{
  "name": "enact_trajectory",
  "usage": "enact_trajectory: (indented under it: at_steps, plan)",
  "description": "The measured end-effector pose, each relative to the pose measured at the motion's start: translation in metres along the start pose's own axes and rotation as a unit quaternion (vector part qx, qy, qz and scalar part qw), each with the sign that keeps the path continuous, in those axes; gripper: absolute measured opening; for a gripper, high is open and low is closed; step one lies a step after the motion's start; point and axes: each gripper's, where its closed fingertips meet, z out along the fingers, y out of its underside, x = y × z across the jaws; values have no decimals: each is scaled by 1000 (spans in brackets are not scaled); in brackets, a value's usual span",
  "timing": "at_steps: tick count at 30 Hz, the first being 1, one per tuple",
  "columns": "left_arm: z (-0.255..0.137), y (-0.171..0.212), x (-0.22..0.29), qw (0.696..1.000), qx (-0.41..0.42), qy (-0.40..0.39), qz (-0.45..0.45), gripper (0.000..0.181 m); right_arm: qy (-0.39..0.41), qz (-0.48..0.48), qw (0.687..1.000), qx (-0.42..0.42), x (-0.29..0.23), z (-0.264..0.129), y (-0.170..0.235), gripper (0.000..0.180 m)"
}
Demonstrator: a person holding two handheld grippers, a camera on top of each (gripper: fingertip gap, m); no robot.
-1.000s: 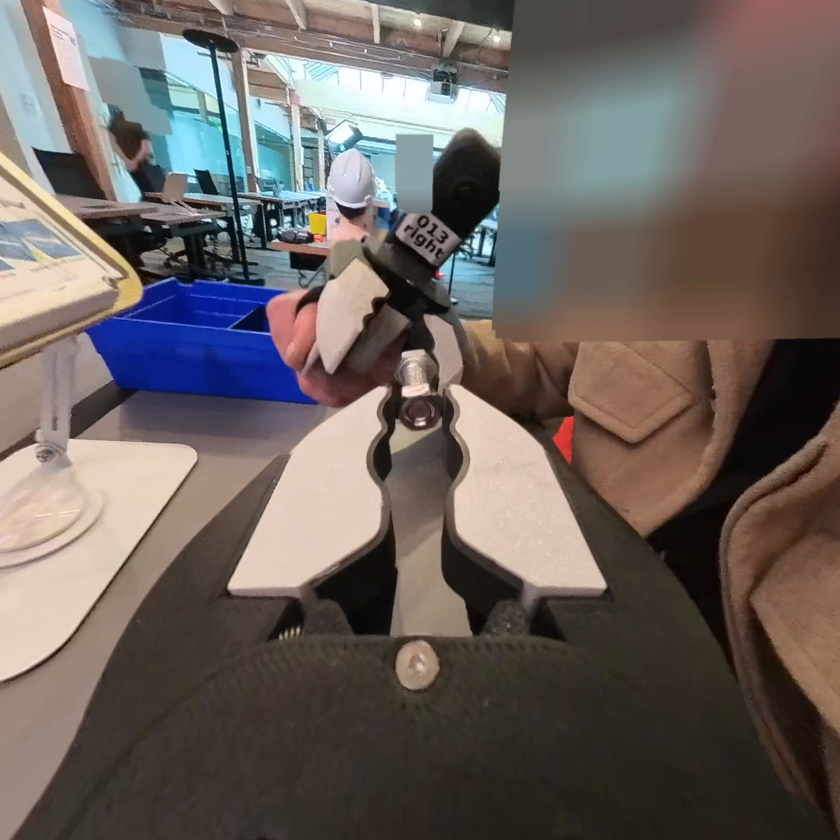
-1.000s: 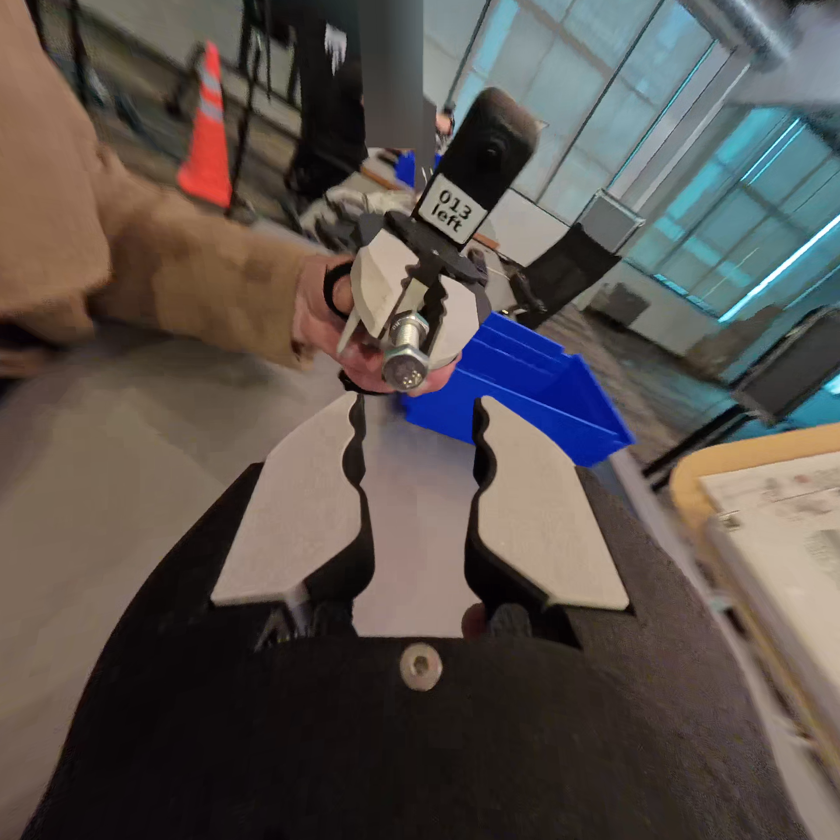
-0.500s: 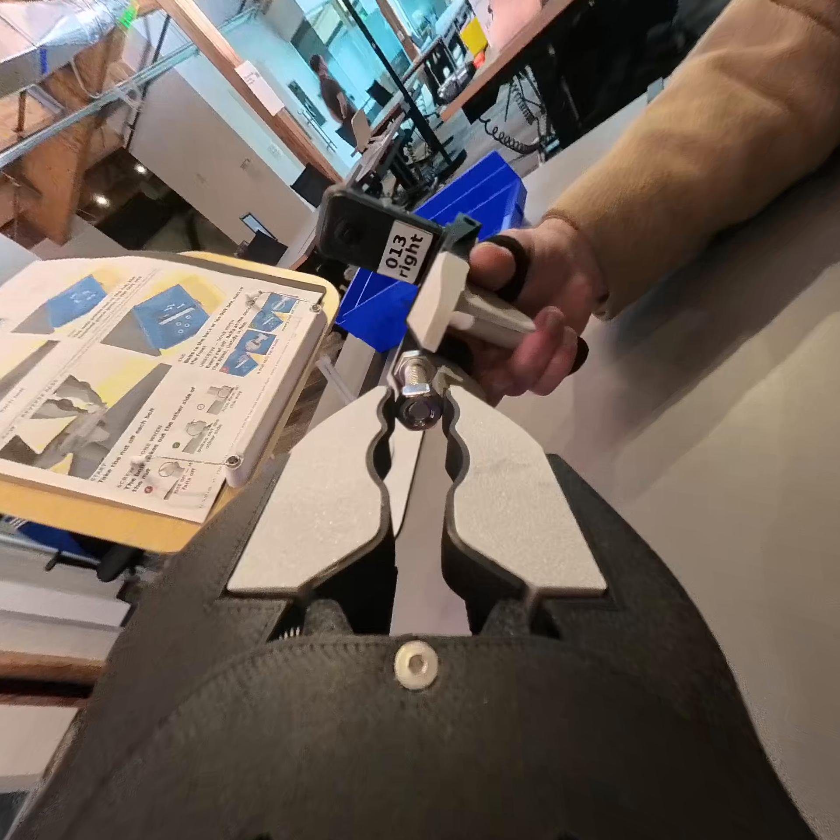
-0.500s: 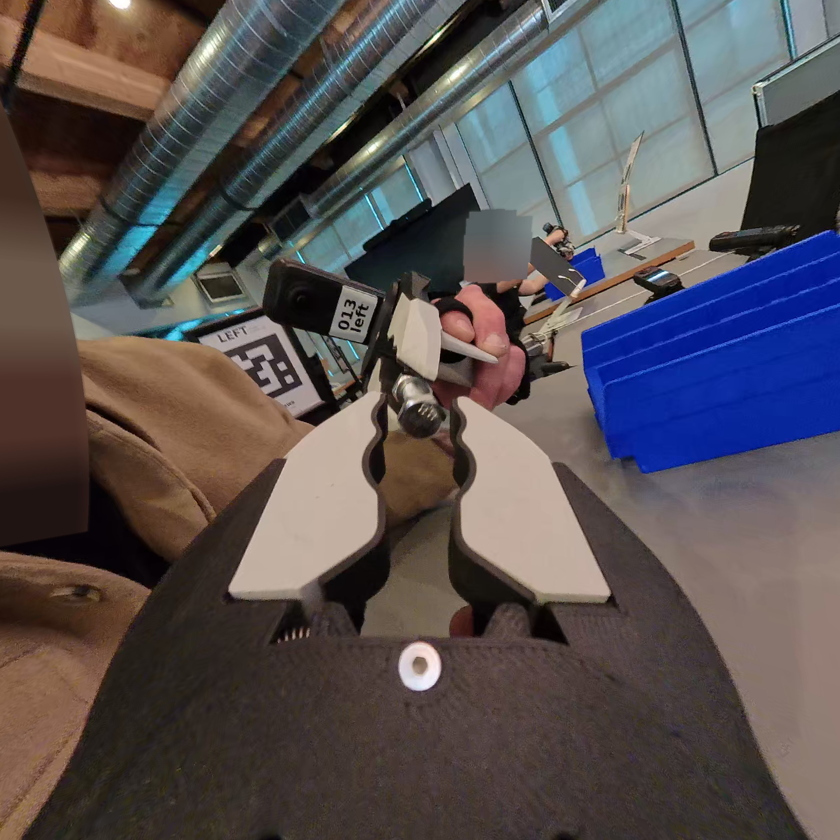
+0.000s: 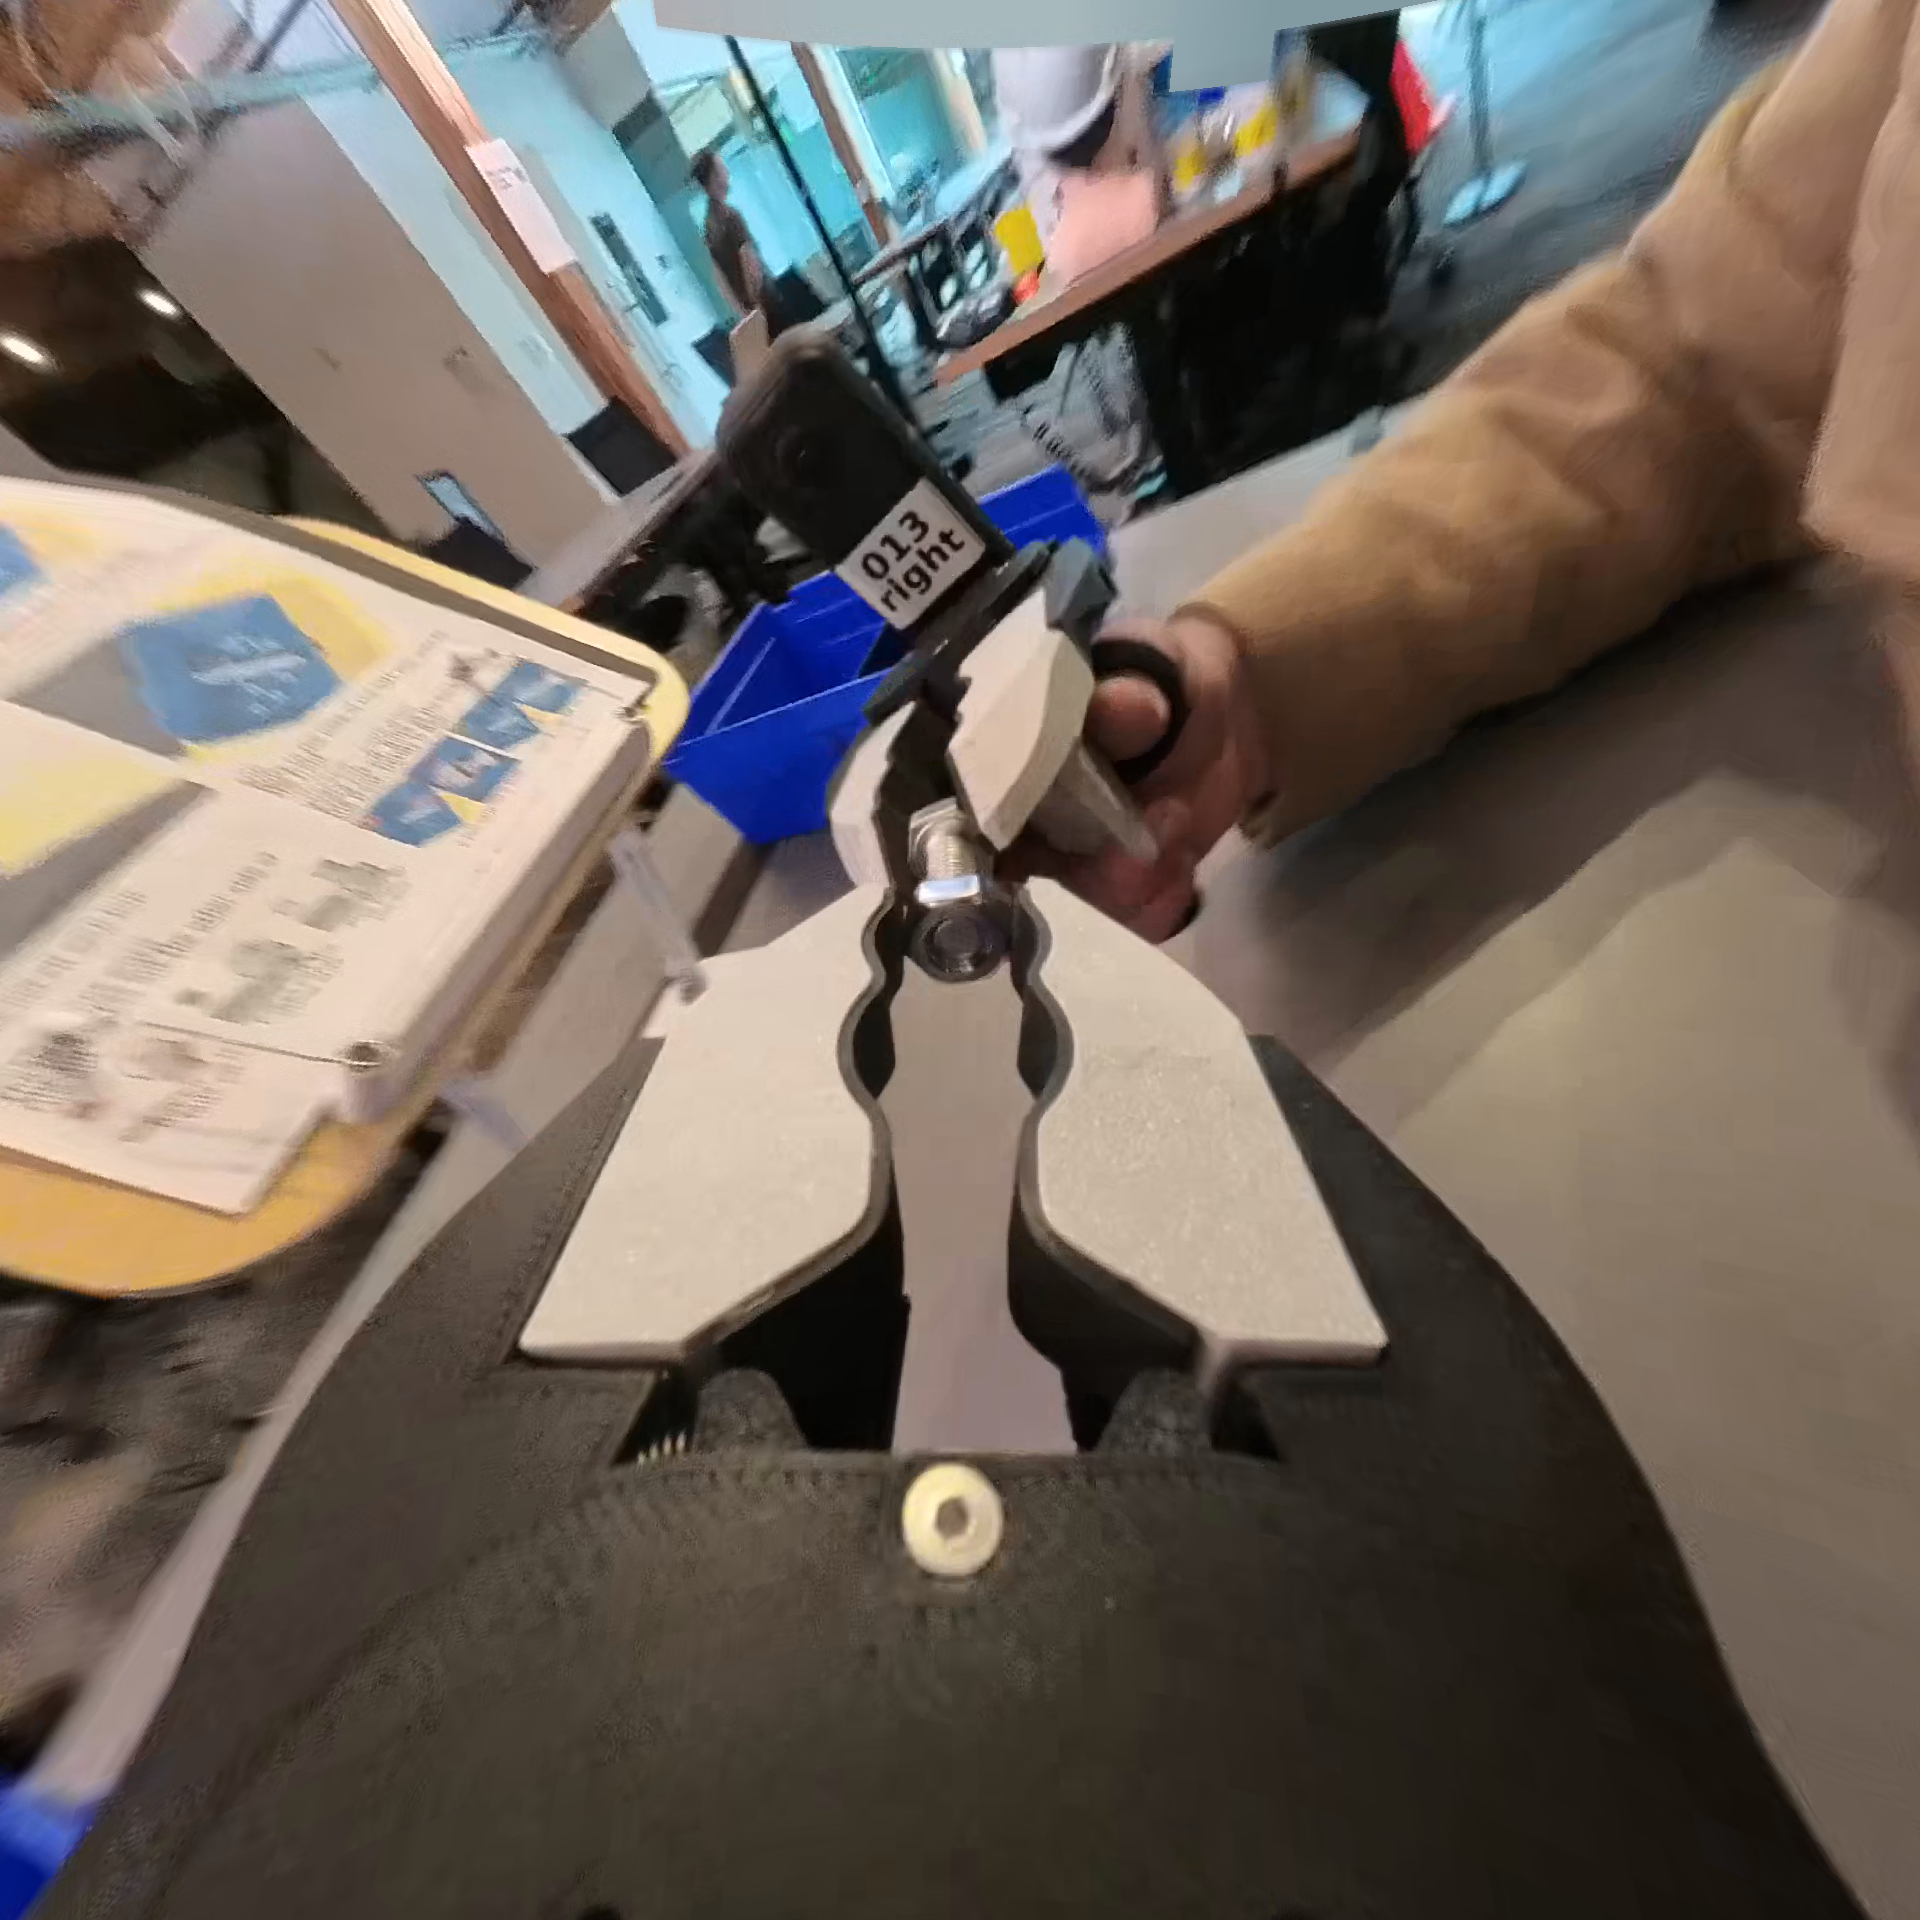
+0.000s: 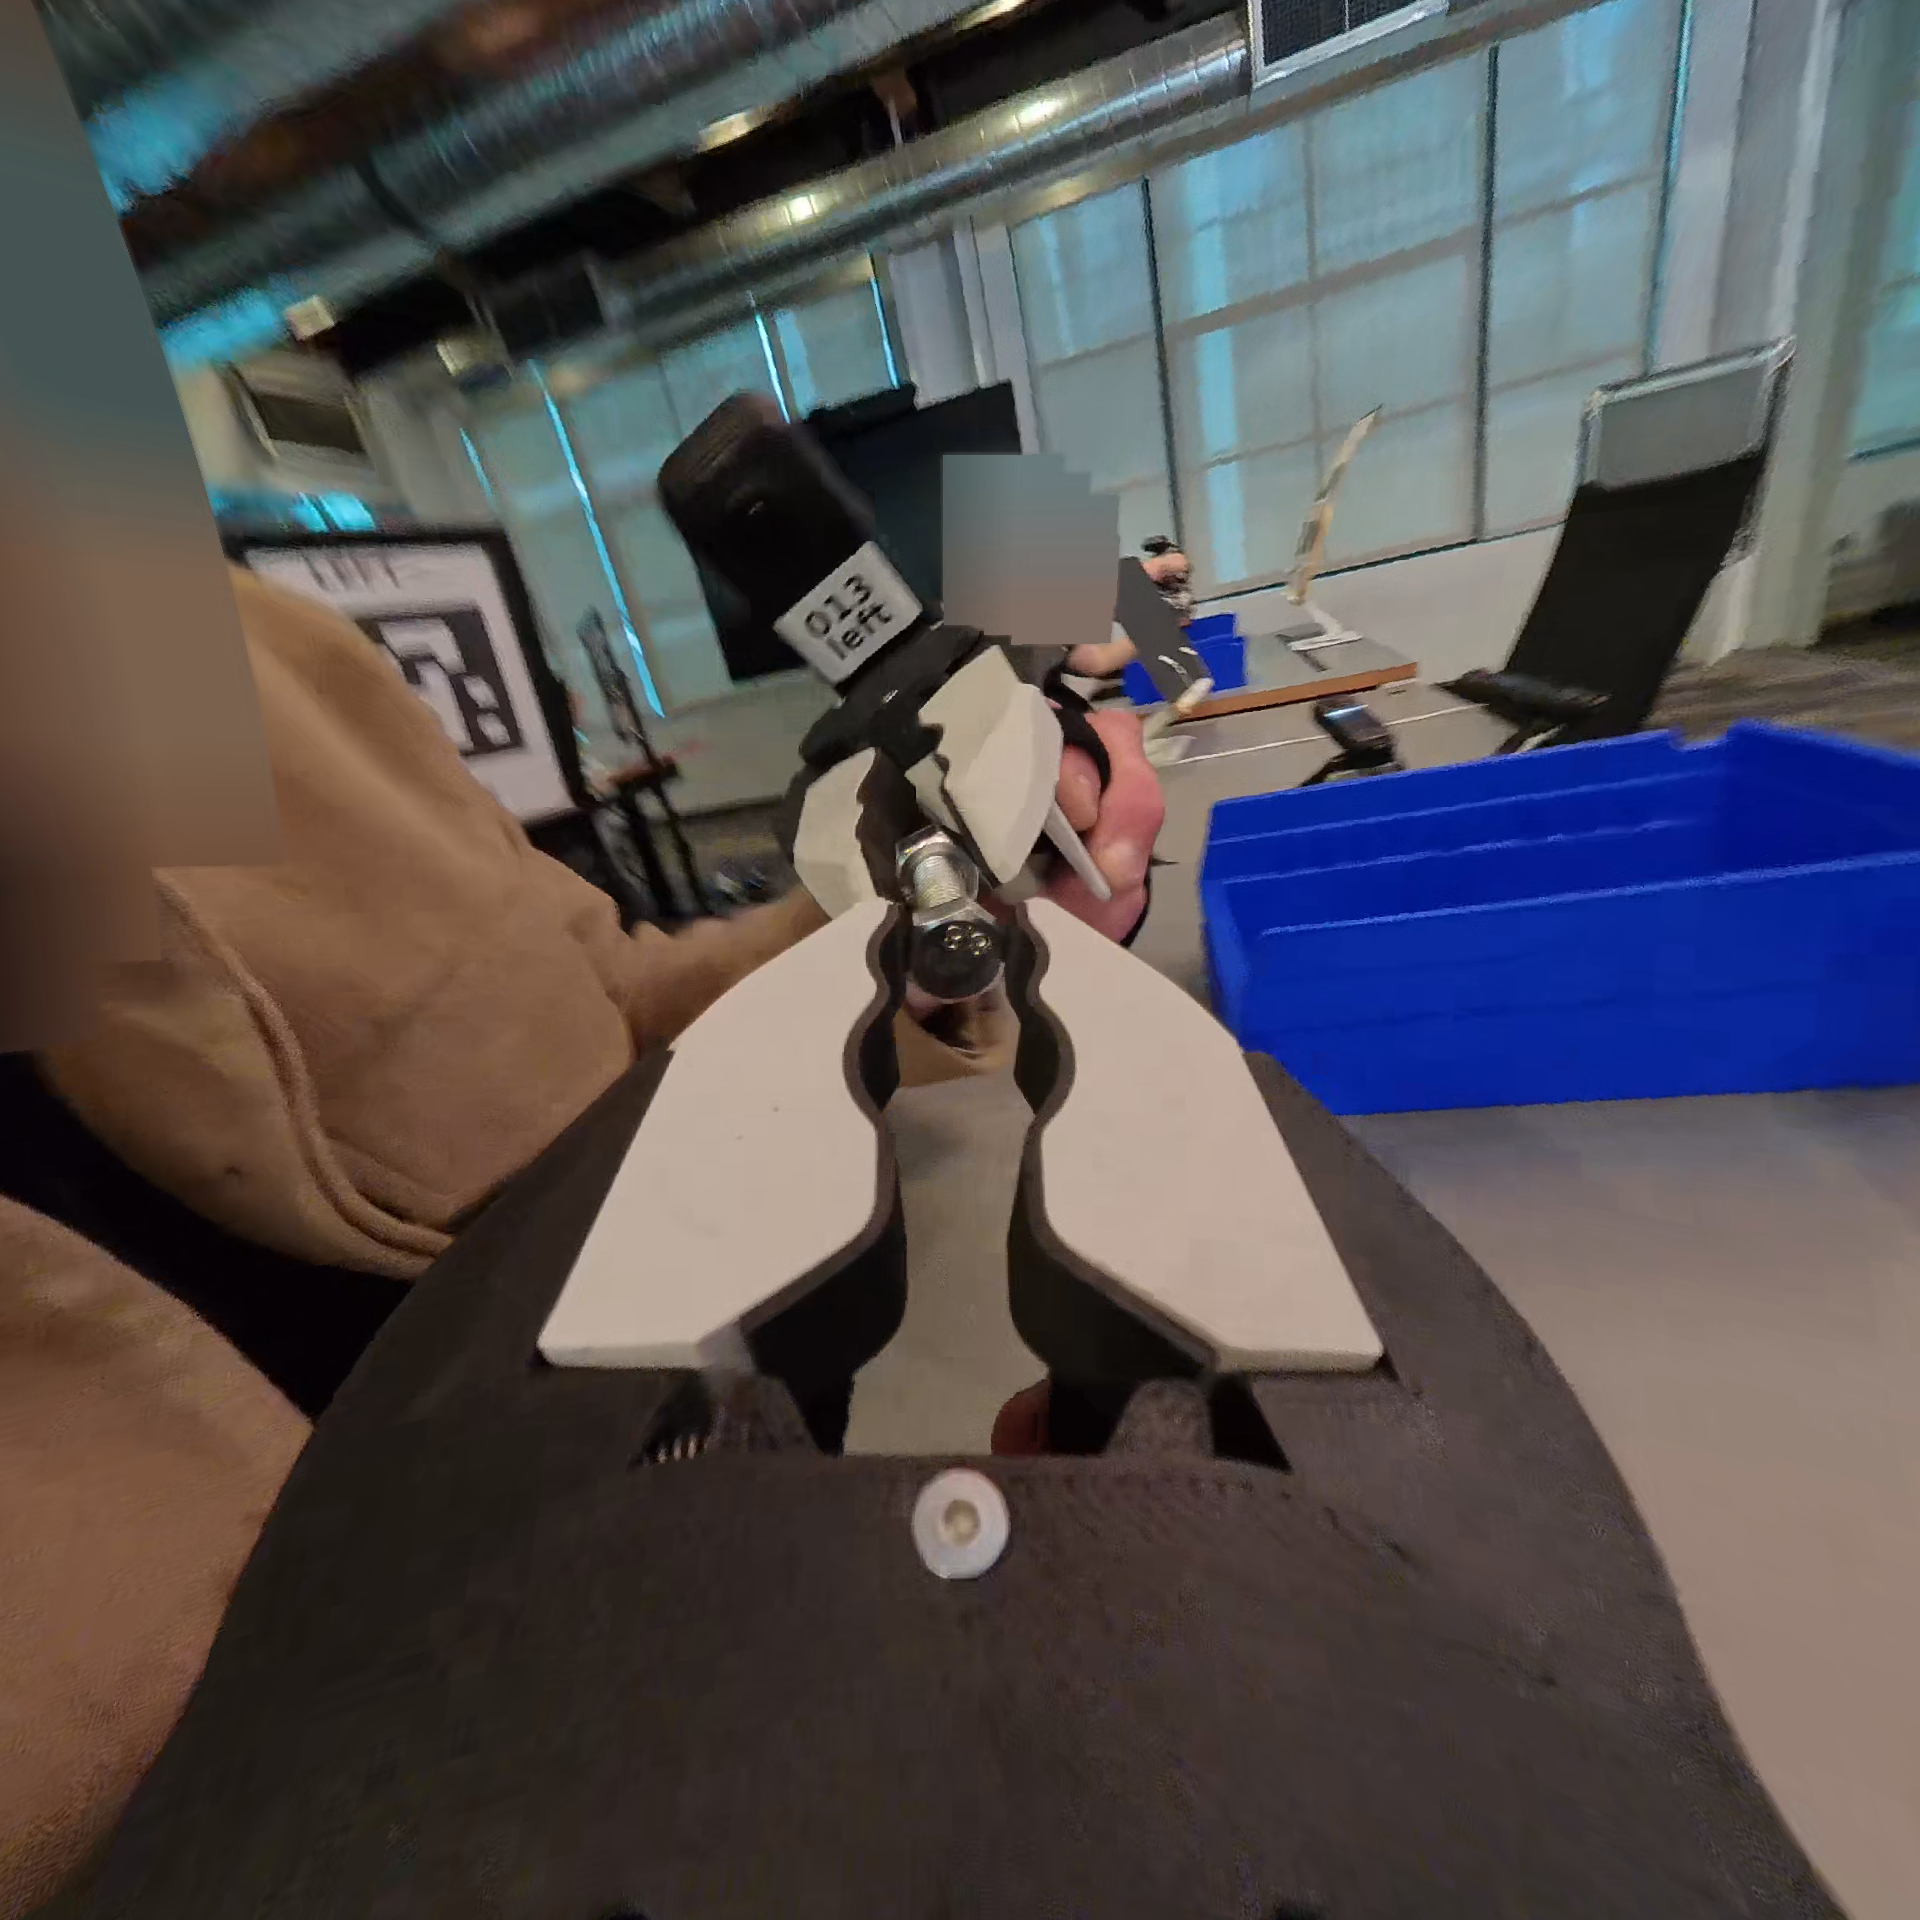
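Observation:
A steel bolt (image 5: 941, 854) with a nut on it is held in the air between my two grippers, above a grey table (image 5: 1621, 1195). My left gripper (image 5: 956, 935) is shut on the nut end. My right gripper (image 5: 935, 821) faces it from beyond, held by a hand (image 5: 1195, 790), and grips the far end. In the right wrist view my right gripper (image 6: 951, 948) is shut on the hex bolt head (image 6: 954, 954). The threaded shank runs on to my left gripper (image 6: 925, 852), which is closed around it.
A blue bin (image 6: 1558, 935) stands on the table to the right; it also shows in the left wrist view (image 5: 779, 727). A tilted yellow-edged board with printed sheets (image 5: 260, 831) stands at the left. A tan coat sleeve (image 5: 1507, 499) reaches in from the right. The grippers are tip to tip, or close to it.
My right gripper was open a second ago and has closed on the bolt head. Both grippers have since turned together with the bolt held between them.

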Motion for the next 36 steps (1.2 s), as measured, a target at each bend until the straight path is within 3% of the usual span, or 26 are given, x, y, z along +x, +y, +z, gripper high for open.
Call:
enact_trajectory:
  at_steps: [5,11,15,19,29,34,36]
  plan:
    - [5,-3,4,978,59,87,-182,19,64,-210,973,-69,-4,-5,-4,19]
    - [9,-13,12,892,155,212,-369,19,104,-448,873,-159,-15,-9,-5,19]
    - [10,-13,16,849,188,257,-422,18,121,-557,792,-219,-17,-12,-2,19]
    - [10,-16,18,849,193,263,-417,19,122,-595,760,-233,-21,-12,-3,19]
    - [8,-17,19,847,197,272,-413,18,119,-596,760,-232,-24,-10,-3,19]
    - [8,-16,16,847,199,264,-415,18,125,-570,781,-223,-21,-10,-3,19]
    - [7,-16,16,857,200,257,-400,18,139,-553,791,-220,-15,-11,-4,37]
